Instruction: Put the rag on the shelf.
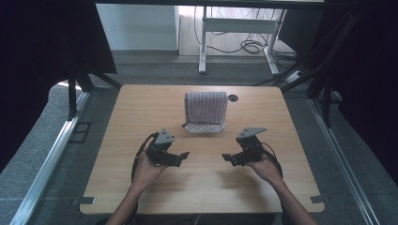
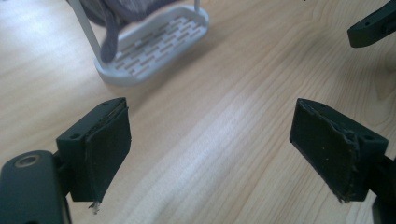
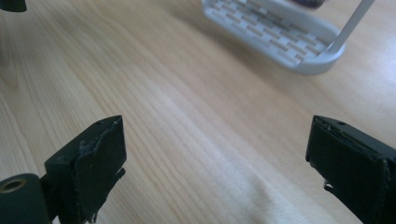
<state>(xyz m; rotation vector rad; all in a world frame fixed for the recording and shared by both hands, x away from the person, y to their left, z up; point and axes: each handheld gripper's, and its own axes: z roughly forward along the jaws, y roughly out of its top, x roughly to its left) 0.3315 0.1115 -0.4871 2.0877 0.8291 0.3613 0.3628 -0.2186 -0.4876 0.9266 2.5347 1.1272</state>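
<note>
Towel (image 1: 205,107) untouched so far, draped over its white rack (image 1: 204,127) at the table's (image 1: 141,108) far middle. Nearest the person, the left gripper (image 1: 184,156) and right gripper (image 1: 226,158) hover low over bare wood, jaws spread wide, gripping nothing. By my reading nothing's begun; the reach forward and the grab are all left.

Purple-striped towel (image 1: 205,107), white slotted rack (image 1: 204,126), black tongs (image 1: 184,155), pale wooden table (image 1: 141,117)

1. Left gripper (image 1: 180,157), lower centre-left of the high view, jaws spread wide, pointing toward frame centre.
2. Right gripper (image 1: 230,158), lower centre-right, jaws wide apart, facing the left one.
3. Both forearms enter from the bottom edge.
</note>
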